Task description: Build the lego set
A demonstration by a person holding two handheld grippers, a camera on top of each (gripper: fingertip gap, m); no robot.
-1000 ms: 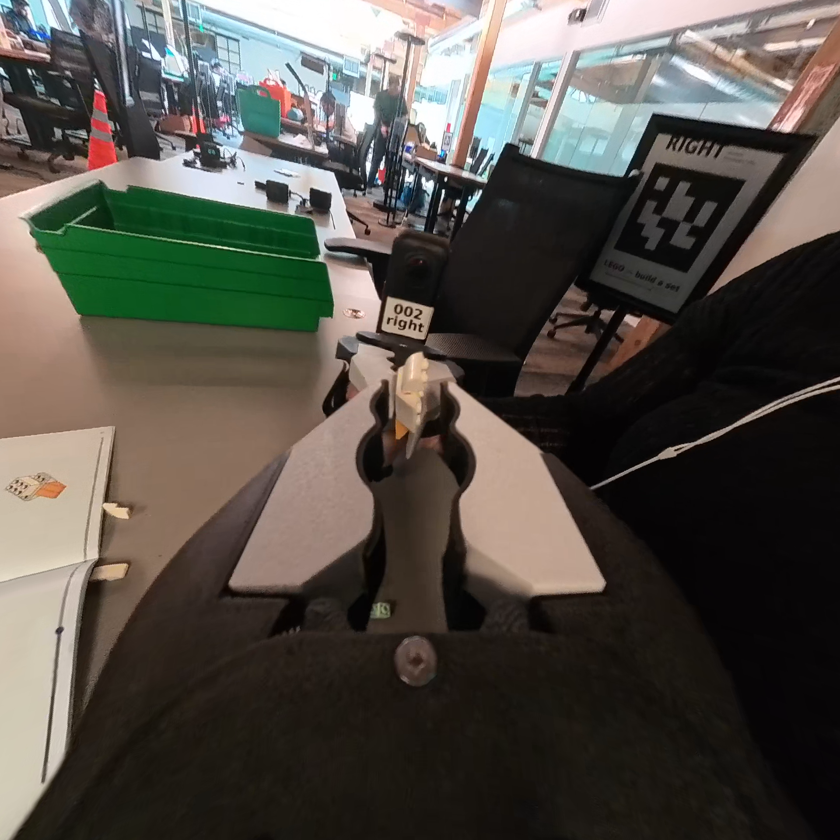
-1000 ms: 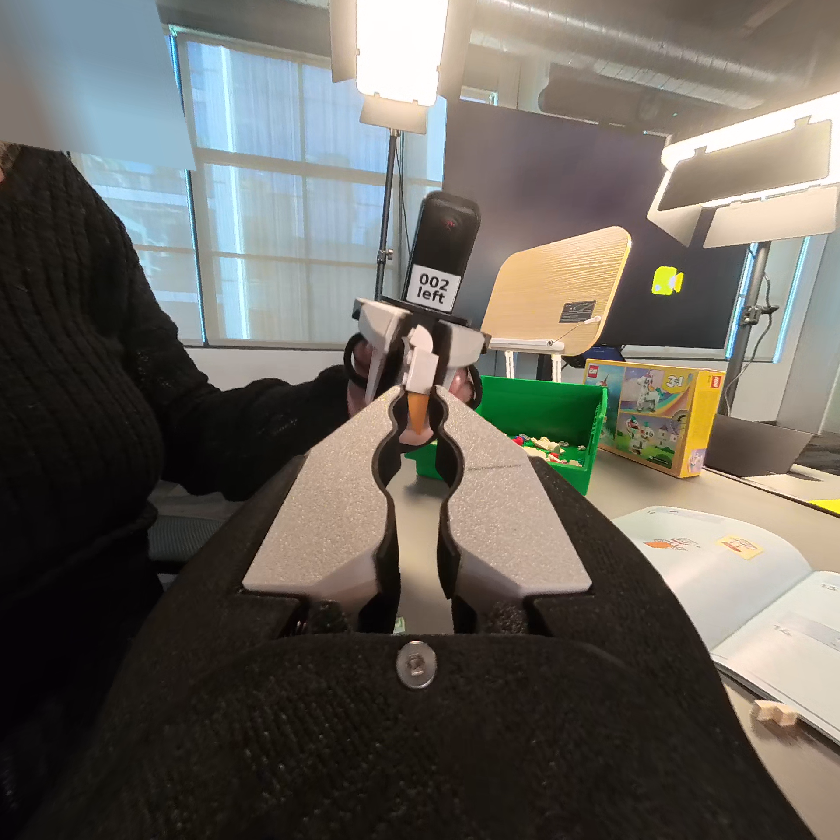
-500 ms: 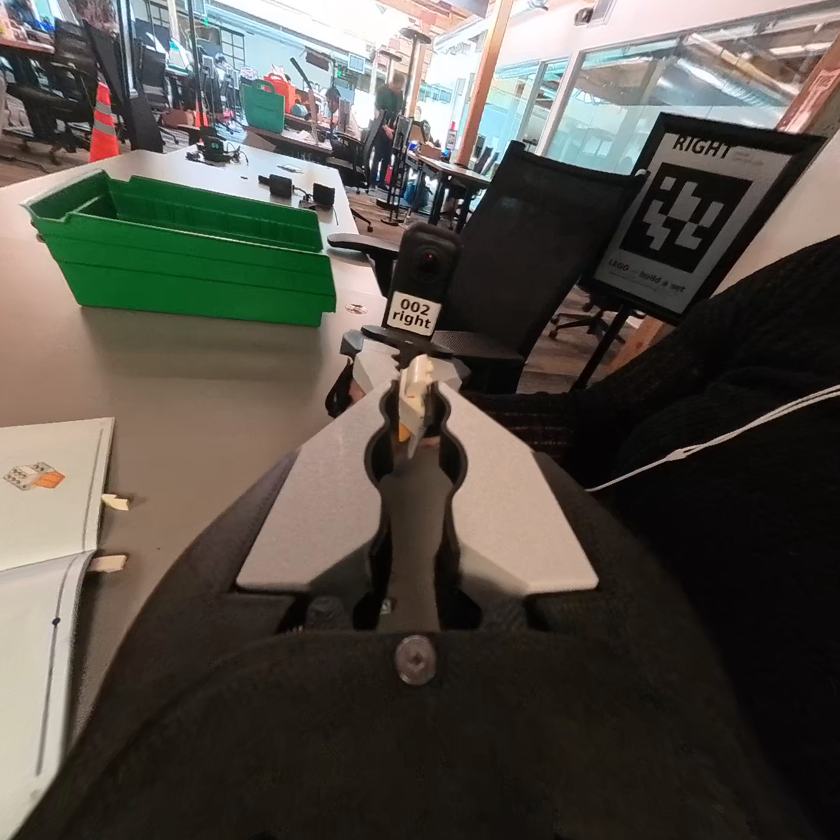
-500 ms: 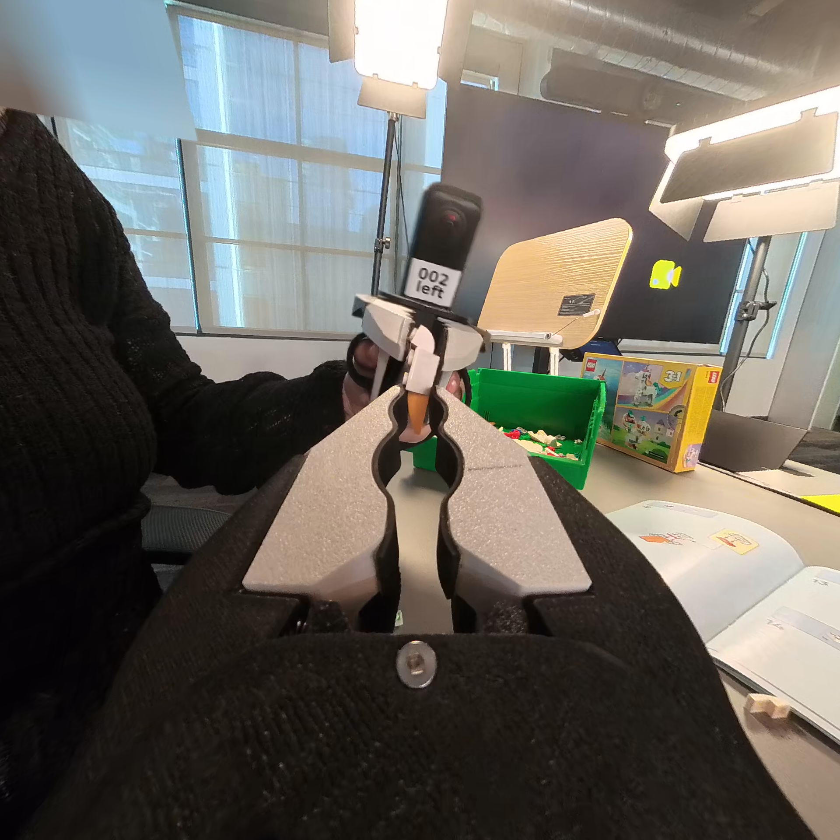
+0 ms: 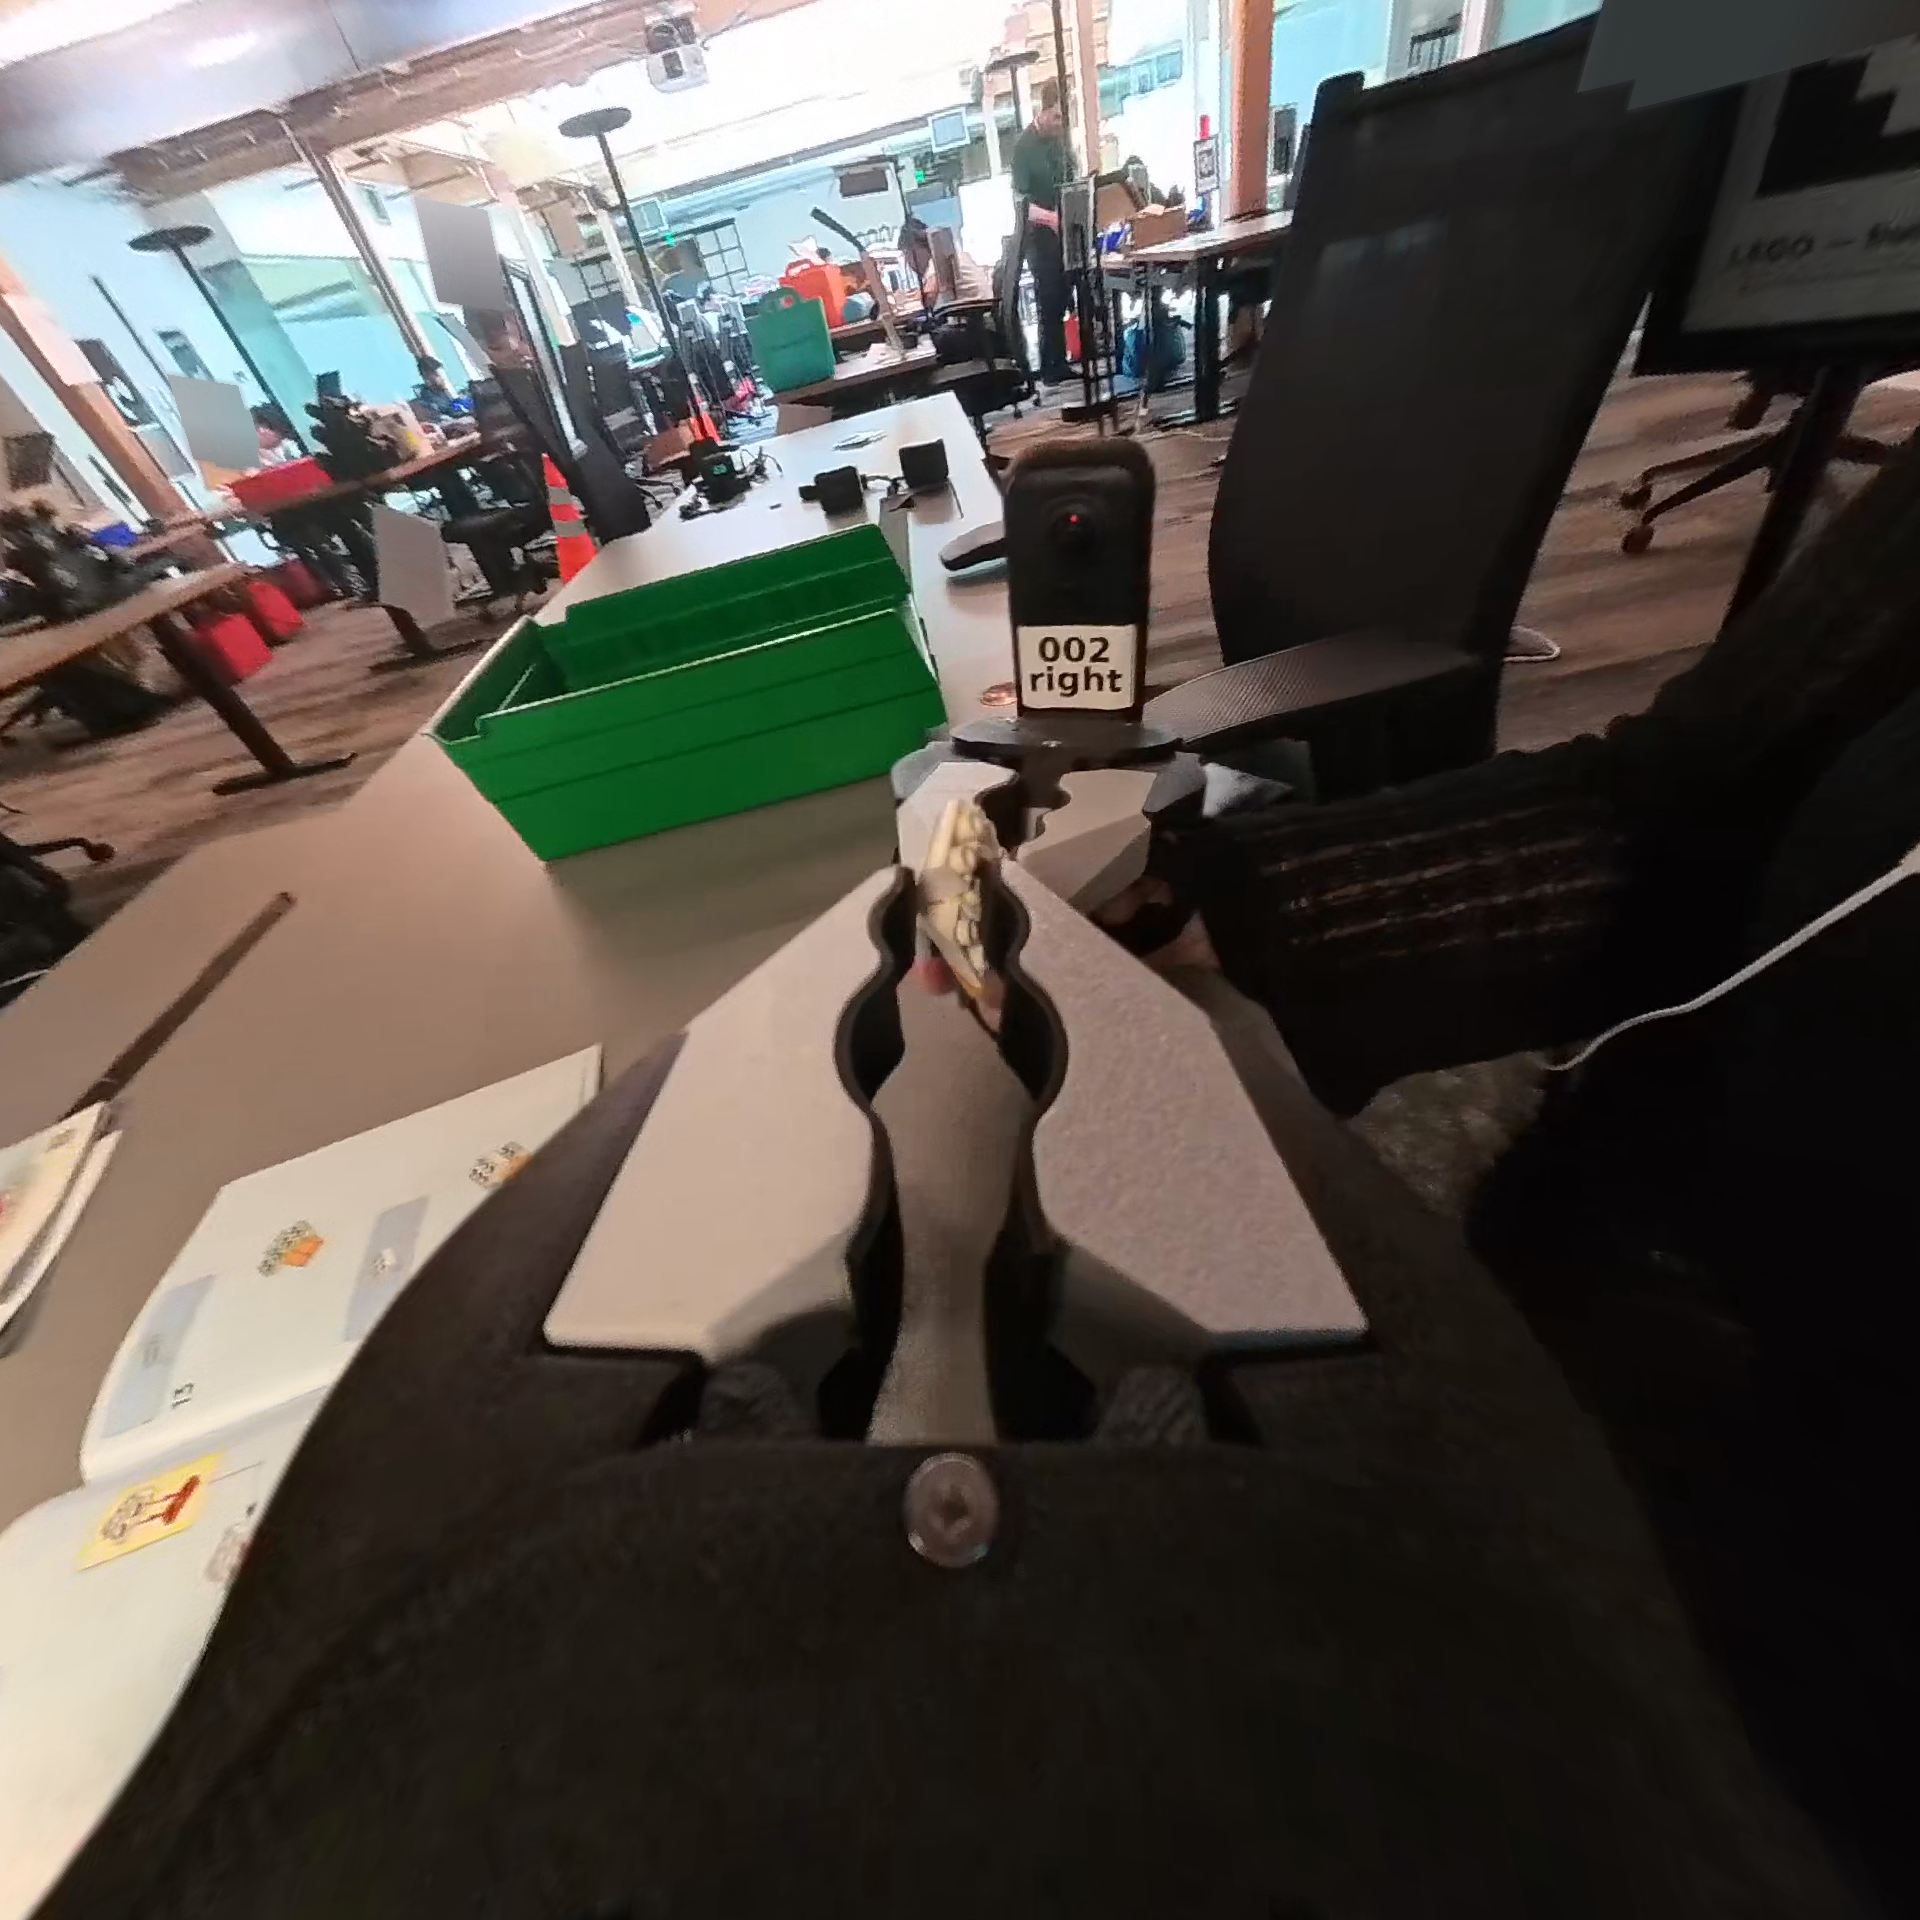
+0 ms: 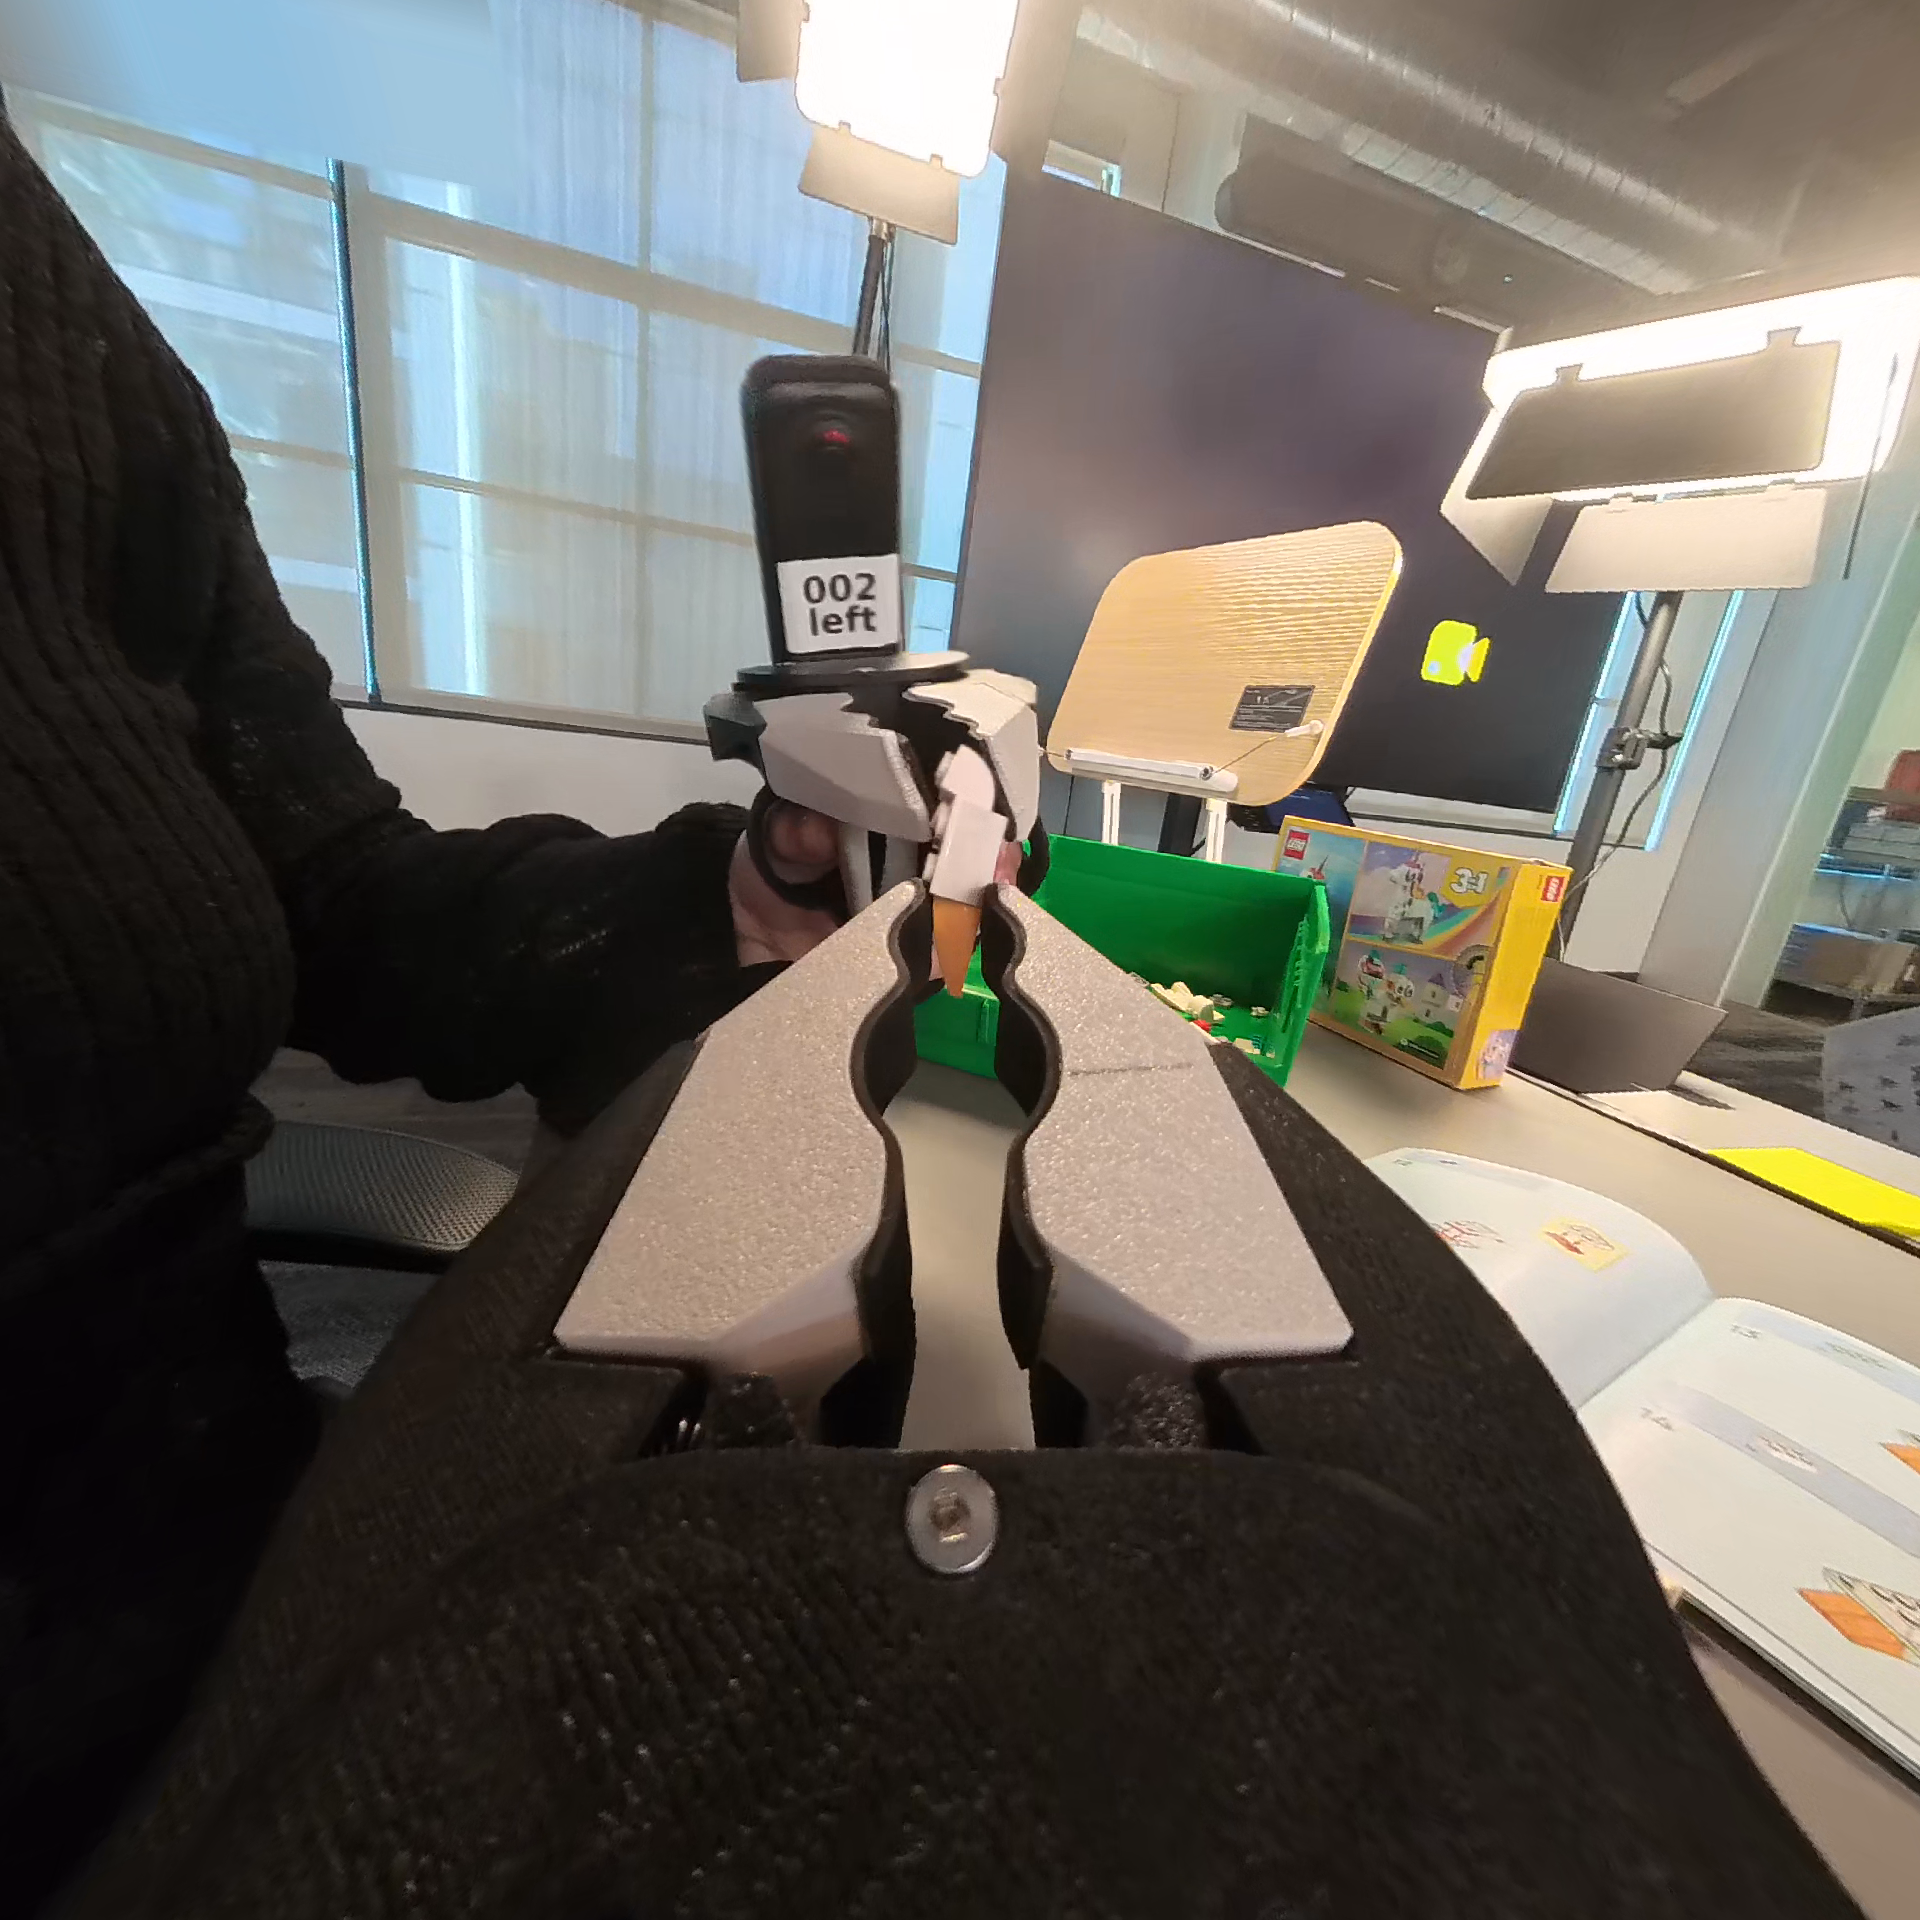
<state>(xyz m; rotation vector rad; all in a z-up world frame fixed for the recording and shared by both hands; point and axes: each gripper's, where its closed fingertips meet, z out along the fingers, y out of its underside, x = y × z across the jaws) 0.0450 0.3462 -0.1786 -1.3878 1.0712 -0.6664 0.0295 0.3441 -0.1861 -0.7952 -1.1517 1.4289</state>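
A small white lego assembly (image 5: 958, 902) with an orange cone at its lower end (image 6: 954, 940) is held in the air between the two grippers, which face each other tip to tip. My left gripper (image 5: 954, 914) is shut on its white part, and the assembly leans in the jaws. My right gripper (image 6: 956, 935) is closed around the orange cone. The left gripper also shows in the right wrist view (image 6: 961, 821), tilted, gripping the white part. The right gripper shows in the left wrist view (image 5: 1039, 800), just behind the assembly.
An open instruction booklet lies on the grey table (image 5: 312, 1268) (image 6: 1662, 1351). A stack of green bins (image 5: 707, 707) stands beyond it. A green bin with loose bricks (image 6: 1174, 935), the yellow set box (image 6: 1423, 945) and a wooden stand (image 6: 1226, 644) are behind. A black chair (image 5: 1455, 416) stands at the table's end. My two grippers' fingertips are within a few centimetres of each other.
My left gripper has swung and rolled, so its view now shows more of the table to the left. The assembly now leans instead of standing upright. Both grippers have kept their grip.
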